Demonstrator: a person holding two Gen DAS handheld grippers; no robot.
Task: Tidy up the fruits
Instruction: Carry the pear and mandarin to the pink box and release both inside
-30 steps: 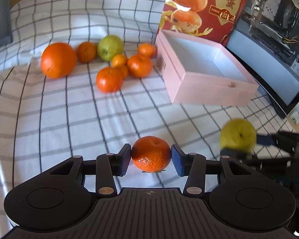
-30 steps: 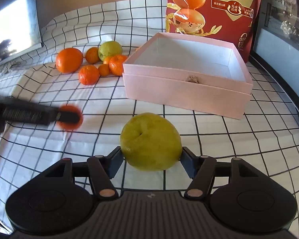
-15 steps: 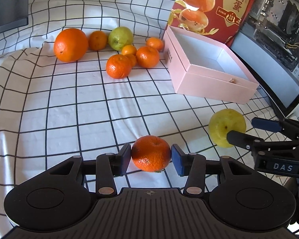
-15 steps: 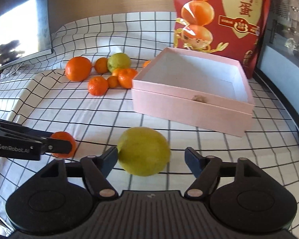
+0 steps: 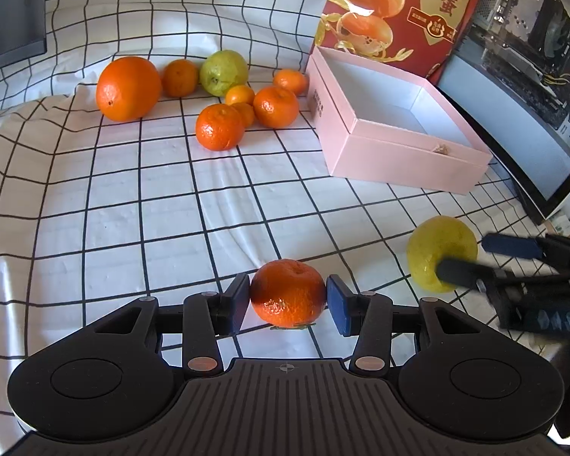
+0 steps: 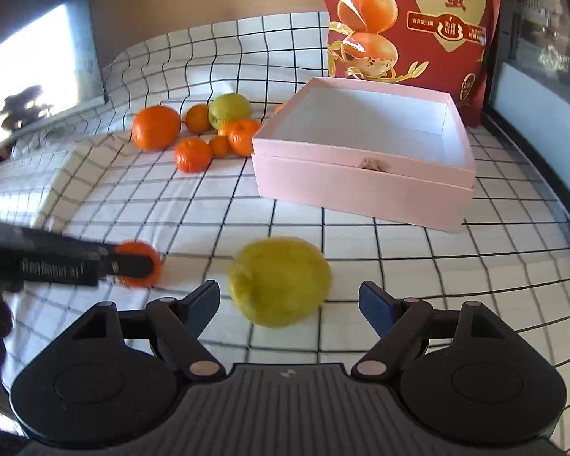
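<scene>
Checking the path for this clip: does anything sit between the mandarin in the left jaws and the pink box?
Nothing visible does. The mandarin is clamped in the left gripper, and only bare checked cloth lies between it and the open pink box. The green fruit sits off to the right.

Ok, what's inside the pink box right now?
Nothing visible: the pink box shows only a bare white floor and walls, no fruit. Its near wall hides the floor strip just behind it.
</scene>
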